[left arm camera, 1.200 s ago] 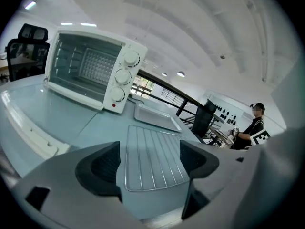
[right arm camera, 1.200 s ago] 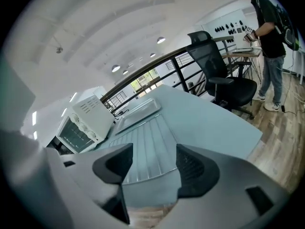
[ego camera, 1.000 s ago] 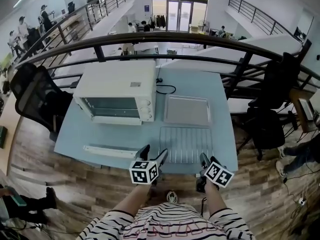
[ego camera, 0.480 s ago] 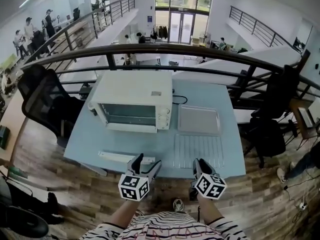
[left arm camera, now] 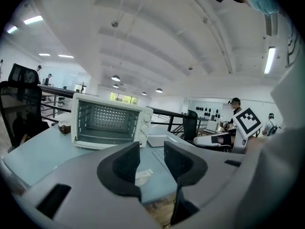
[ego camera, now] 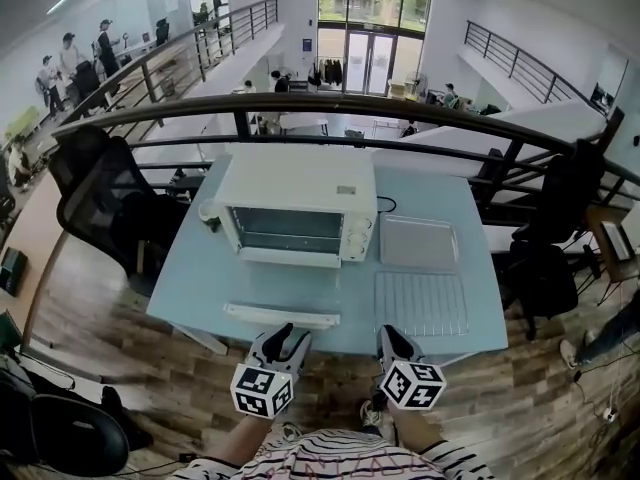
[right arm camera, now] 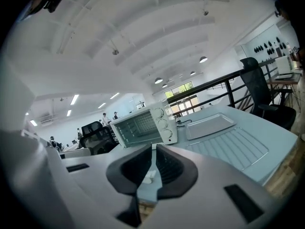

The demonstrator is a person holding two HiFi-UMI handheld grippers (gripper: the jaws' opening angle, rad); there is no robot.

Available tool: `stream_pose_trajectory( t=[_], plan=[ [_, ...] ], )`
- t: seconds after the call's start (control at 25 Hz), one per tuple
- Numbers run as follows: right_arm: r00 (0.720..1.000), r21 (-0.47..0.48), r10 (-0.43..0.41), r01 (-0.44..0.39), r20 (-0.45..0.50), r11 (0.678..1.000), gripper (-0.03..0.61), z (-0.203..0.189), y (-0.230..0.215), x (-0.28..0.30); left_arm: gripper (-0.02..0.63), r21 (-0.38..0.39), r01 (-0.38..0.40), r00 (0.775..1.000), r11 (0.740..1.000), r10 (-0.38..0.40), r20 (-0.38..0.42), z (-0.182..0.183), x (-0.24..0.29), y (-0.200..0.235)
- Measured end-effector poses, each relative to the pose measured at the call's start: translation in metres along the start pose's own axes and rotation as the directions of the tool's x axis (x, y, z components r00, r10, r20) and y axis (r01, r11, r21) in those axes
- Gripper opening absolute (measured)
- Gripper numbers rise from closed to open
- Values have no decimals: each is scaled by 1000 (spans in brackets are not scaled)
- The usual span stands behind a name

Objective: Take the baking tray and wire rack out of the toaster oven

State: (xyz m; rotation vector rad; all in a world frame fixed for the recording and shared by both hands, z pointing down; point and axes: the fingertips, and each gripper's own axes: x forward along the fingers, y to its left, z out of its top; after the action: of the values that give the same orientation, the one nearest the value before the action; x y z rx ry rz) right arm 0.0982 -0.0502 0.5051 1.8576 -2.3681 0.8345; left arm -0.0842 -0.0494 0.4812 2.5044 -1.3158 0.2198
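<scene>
Pale blue table point(ego camera: 190, 288) ahead of us. On its left part: white toaster oven point(ego camera: 298, 203), front toward us; white strip point(ego camera: 282, 315) lies before it. Our left gripper point(ego camera: 284, 340) hovers at near table edge, jaws just been closing, narrow gap, nothing between. Our right gripper point(ego camera: 392, 336) beside it, jaws just been closing, nearly together, empty. Right of oven: baking tray point(ego camera: 418, 243) flat on table, wire rack point(ego camera: 421, 303) just before it, nearer us.

- Toaster oven point(ego camera: 297, 205) stands on the table point(ego camera: 195, 283).
- Baking tray point(ego camera: 418, 243) lies just right of it.
- Wire rack point(ego camera: 420, 304) lies in front of the tray, by the near edge.
</scene>
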Motion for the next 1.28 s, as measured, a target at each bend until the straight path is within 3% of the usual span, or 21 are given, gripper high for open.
stream_pose_trajectory(
  t=[0.24,0.36,0.8,1.28],
  plan=[
    [995,-11,101,-101,7,995,37,-14,51,5,64,49,-3,1000,999,3,8,0,-26,20],
    [989,-13,145,-145,5,989,31,-21,71,6,40,61,-3,1000,998,2,15,1,-38,28],
    [981,-53,184,-188,-68,981,26,-53,118,9,25,23,-8,1000,1000,8,6,-19,-79,46],
    [980,-48,175,-180,-90,982,26,-72,132,8,25,-10,-30,1000,1000,30,2,-31,-99,60]
  ],
)
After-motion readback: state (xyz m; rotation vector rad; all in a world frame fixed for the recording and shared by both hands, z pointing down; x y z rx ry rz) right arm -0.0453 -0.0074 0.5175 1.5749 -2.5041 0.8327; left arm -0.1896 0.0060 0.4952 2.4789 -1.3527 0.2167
